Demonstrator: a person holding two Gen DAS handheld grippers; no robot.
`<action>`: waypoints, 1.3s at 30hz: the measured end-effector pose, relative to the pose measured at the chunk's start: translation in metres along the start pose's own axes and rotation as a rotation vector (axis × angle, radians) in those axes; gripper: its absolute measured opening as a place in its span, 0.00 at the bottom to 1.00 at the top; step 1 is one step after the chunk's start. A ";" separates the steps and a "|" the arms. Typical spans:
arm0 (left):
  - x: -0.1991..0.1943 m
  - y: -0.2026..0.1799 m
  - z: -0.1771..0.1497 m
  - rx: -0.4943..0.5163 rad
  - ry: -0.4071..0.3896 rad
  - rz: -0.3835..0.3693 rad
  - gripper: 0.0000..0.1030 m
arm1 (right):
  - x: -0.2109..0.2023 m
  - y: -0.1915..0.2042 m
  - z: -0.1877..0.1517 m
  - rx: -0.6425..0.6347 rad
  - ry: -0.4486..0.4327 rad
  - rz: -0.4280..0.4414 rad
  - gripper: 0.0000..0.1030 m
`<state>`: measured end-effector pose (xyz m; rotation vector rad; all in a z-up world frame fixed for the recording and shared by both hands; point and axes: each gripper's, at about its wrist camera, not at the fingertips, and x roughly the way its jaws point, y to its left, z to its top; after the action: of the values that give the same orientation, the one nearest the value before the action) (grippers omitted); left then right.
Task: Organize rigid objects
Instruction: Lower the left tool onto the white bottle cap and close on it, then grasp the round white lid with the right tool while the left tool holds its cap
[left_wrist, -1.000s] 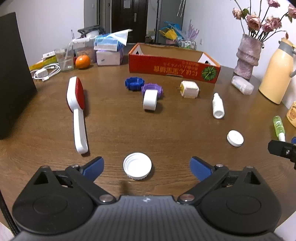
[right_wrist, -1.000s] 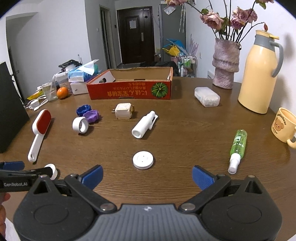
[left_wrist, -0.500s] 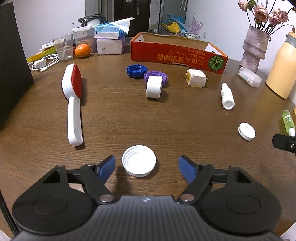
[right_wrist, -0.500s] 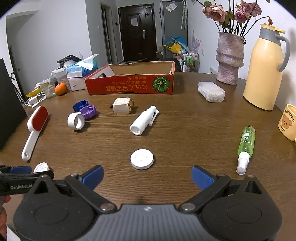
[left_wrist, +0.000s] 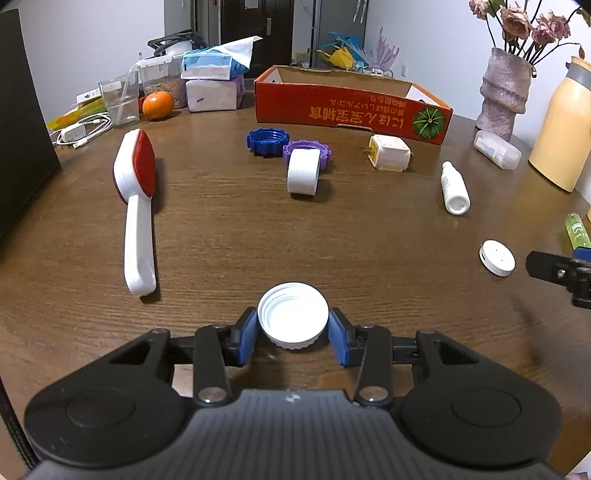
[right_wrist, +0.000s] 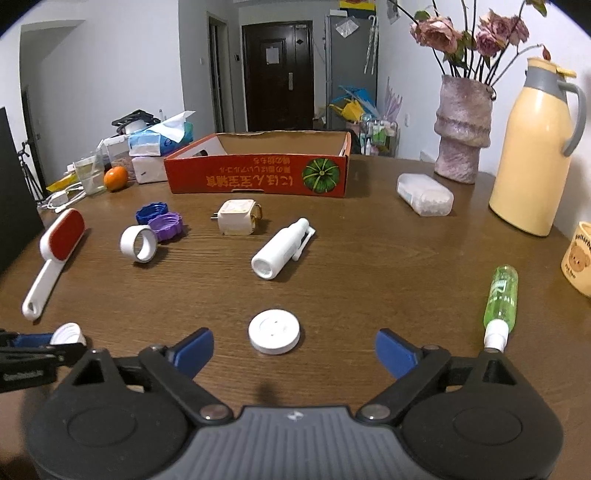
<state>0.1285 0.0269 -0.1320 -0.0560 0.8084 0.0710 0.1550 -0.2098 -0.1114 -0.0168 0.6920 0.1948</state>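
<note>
Bear mug (right_wrist: 578, 264) cut by right edge, green spray bottle (left_wrist: 575, 230) partly cropped, box lettering unreadable

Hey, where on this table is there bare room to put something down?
Bare wood lies between the lint brush and the white ring, and between the white bottle and the green spray bottle. It is crowded around the blue cap and purple cap.
</note>
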 end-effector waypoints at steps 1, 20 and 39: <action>0.000 0.000 0.001 -0.001 -0.003 0.000 0.40 | 0.002 0.000 0.000 -0.005 0.001 0.001 0.82; 0.004 0.000 0.017 0.000 -0.042 -0.017 0.40 | 0.048 0.012 0.001 -0.034 0.041 0.045 0.45; 0.005 0.001 0.052 -0.014 -0.117 -0.035 0.40 | 0.044 0.016 0.021 -0.061 -0.023 0.048 0.37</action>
<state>0.1689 0.0326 -0.0996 -0.0780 0.6894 0.0464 0.1987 -0.1846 -0.1224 -0.0558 0.6634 0.2618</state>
